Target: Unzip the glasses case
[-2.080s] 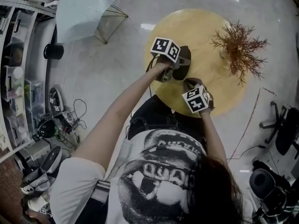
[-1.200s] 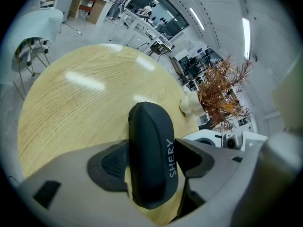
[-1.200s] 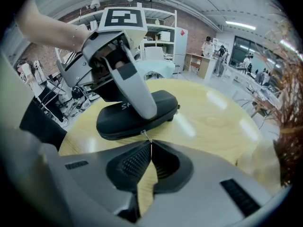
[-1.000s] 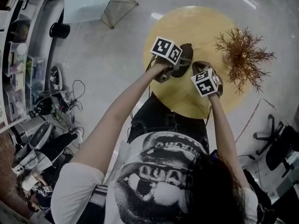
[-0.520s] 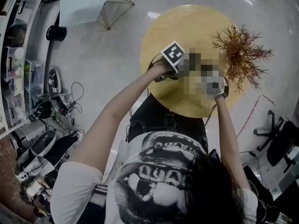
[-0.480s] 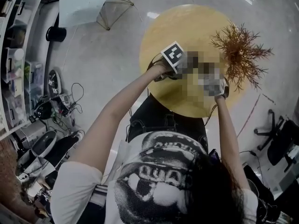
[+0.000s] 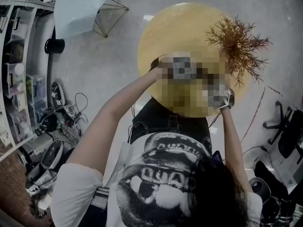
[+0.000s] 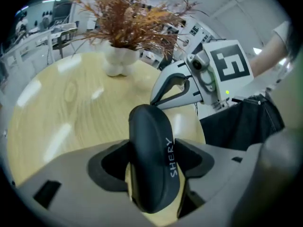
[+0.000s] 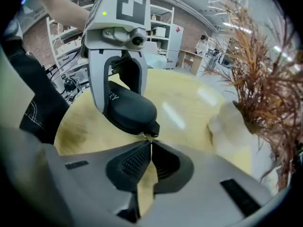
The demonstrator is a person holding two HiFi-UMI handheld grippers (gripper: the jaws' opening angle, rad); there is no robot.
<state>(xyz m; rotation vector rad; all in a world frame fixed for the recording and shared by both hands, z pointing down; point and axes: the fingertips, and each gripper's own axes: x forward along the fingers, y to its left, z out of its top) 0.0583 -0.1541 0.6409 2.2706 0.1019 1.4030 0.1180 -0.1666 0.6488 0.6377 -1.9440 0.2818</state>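
Table point(image 7: 165, 27), round and of pale yellow wood, stands on a grey floor point(image 7: 104, 74). A person point(image 7: 156, 183) is at its near edge with both arms stretched out over it. A dried, rust-coloured plant point(image 7: 236, 39) spreads over the far right part of the table. In the left gripper view it rises from a lumpy white vase point(image 8: 117, 63) that sits on the wood.

The two tools are close together over the near part of the table, each facing the other. The left tool point(image 8: 154, 169) is clamped across the glasses case point(image 8: 149, 145), with one pad pressed on each broad side. The case is black, rounded and hard-shelled. It stands on its long edge between the pads, with white lettering running down one side. It sits tilted just above the wood, and no view shows whether it touches the surface.

The right tool point(image 9: 150, 144) points at the end of the case nearest to it. Its jaws are pressed together with almost no gap. The small metal zipper pull point(image 9: 146, 135) is nipped at their very tips, and it hangs from a black slider on the case's lower corner.
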